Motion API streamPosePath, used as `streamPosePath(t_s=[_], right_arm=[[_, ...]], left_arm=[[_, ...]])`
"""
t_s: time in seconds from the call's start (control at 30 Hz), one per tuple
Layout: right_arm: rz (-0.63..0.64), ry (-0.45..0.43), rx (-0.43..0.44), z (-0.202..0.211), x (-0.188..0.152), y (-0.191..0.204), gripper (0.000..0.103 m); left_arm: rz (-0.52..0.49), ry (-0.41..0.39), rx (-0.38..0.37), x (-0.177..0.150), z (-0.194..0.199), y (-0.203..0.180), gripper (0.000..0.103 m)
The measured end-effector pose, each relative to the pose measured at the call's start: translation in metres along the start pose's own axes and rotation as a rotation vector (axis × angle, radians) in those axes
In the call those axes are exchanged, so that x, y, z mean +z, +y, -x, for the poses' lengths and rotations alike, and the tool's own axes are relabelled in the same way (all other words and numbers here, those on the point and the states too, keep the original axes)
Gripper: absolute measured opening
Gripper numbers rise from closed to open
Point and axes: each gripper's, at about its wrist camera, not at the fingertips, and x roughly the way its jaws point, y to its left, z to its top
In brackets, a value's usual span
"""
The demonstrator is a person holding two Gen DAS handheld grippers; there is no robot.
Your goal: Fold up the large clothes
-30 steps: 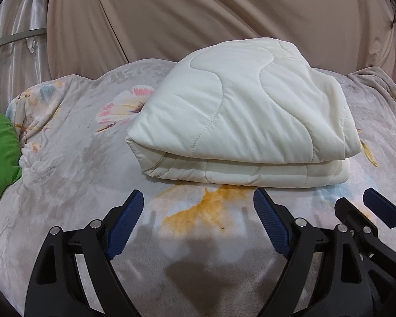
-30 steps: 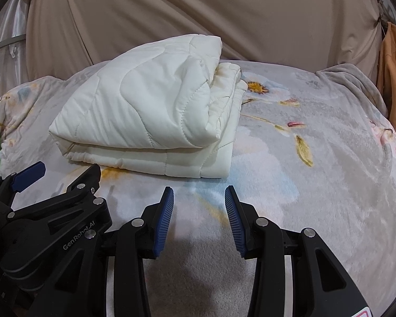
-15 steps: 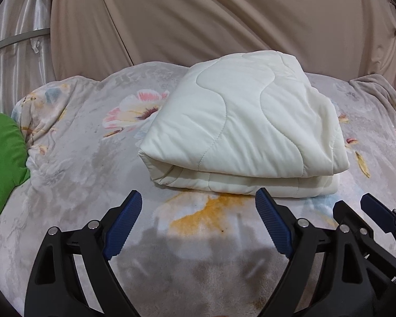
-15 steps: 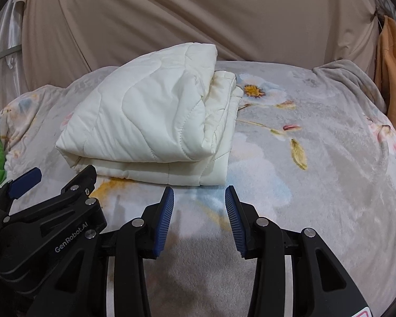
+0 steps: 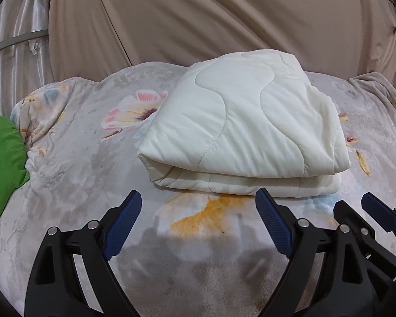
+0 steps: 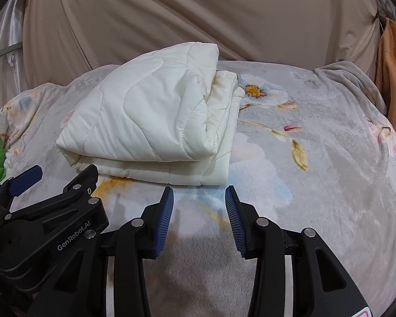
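Left tool (image 5: 198, 206) spread wide and empty, right tool (image 6: 199, 200) part-open and empty, both short of folded quilt (image 5: 245, 134)

Bare floral bed cover (image 6: 316, 185) lies open right of the folded white quilt (image 5: 245, 129), which blocks the middle; a green cushion (image 5: 2, 169) crowds the left edge, tan curtain (image 5: 211, 21) closes the back

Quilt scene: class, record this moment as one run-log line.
quilt: folded, on floral blanket | left tool: open, empty | right tool: open, empty
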Motion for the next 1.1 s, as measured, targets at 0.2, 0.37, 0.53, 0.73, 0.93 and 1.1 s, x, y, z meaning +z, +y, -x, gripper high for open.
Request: streamPosePath(t_s=[0.2, 0.37, 0.53, 0.73, 0.93, 1.1], right_arm=[[-0.002, 0.000, 0.006, 0.0003, 0.0004, -0.0003, 0.041], [-0.007, -0.008, 0.001, 0.0015, 0.0006, -0.0038, 0.042], [-0.010, 0.000, 0.009, 0.0003, 0.0000, -0.0047, 0.042], [-0.021, -0.002, 0.006, 0.0002, -0.0001, -0.0060, 0.043], [-0.009, 0.000, 0.007, -0.0006, -0.0009, -0.0040, 0.043], [-0.016, -0.002, 0.002, -0.0011, 0.0001, -0.0071, 0.043]], left_arm=[[-0.002, -0.008, 0.003, -0.0002, 0.0006, -0.0010, 0.083], [0.015, 0.008, -0.011, 0.0011, 0.0002, 0.0018, 0.083], [0.025, 0.016, -0.014, 0.0007, -0.0002, 0.0019, 0.083], [0.023, 0.015, -0.010, -0.0001, 0.0003, 0.0002, 0.083], [0.007, 0.007, -0.004, -0.0002, 0.0012, -0.0024, 0.083], [0.008, 0.007, 0.000, -0.0005, 0.0007, -0.0022, 0.083]])
